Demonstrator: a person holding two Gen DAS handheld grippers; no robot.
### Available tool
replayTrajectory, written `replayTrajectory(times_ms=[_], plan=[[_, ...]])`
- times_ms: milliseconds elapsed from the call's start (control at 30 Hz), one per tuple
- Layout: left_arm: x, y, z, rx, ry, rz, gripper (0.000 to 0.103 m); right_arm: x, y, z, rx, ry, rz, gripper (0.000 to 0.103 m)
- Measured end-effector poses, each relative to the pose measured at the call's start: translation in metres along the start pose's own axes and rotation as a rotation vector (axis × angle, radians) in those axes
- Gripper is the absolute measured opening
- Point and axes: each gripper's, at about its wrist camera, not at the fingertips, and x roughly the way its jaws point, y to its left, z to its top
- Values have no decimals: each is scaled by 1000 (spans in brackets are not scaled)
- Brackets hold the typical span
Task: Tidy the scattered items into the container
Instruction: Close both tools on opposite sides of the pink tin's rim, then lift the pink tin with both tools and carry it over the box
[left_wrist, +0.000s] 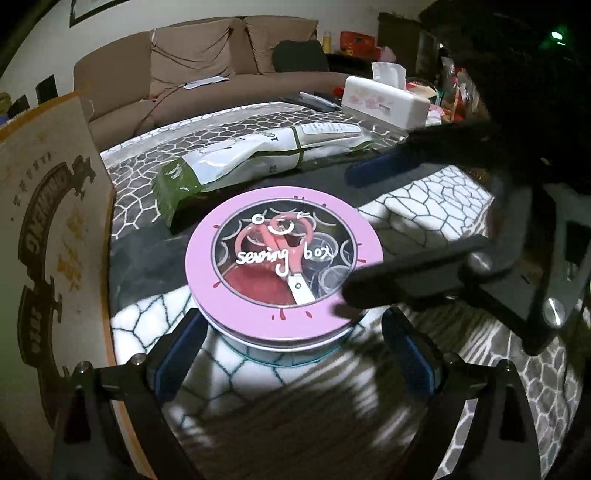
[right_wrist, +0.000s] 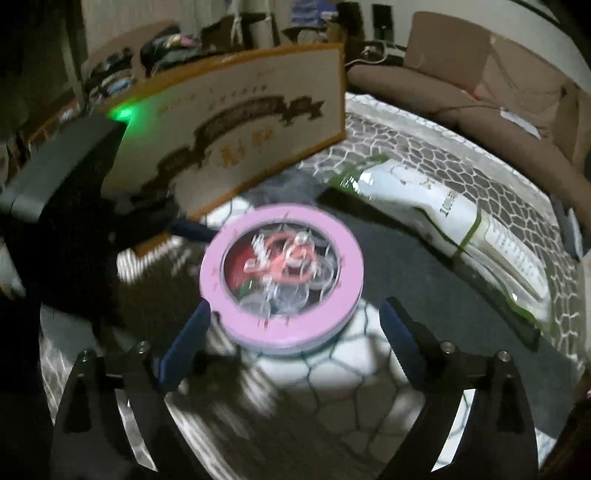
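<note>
With the round pink tin sewing box (left_wrist: 280, 269) lidded on the patterned table (left_wrist: 424, 199), scissors visible inside, I judge tidying nearly finished; my left gripper (left_wrist: 291, 354) and right gripper (right_wrist: 291, 343) both gape empty beside it.

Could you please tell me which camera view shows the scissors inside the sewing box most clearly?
The left wrist view: the pink-handled scissors lie sharp under the lid window. In the right wrist view they are only a motion-blurred pink shape.
</note>
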Motion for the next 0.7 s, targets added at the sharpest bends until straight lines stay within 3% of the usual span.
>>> replayTrajectory(times_ms=[133, 267, 367, 533, 633, 700], plan=[[4, 2, 2, -48, 10, -14, 103, 17, -13, 4, 109, 8, 61, 96], [21, -5, -2, -55, 172, -46, 103, 33, -15, 4, 218, 85, 158, 103], [15, -13, -5, -25, 87, 33, 103, 48, -5, 8, 187, 152, 115, 103], [12, 10, -6, -173, 27, -51, 103, 53, -5, 8, 177, 131, 93, 103], [24, 19, -8, -201, 82, -21, 103, 52, -7, 4, 190, 88, 94, 103], [25, 16, -10, -184, 72, 16, 103, 51, -4, 4, 173, 73, 84, 103]])
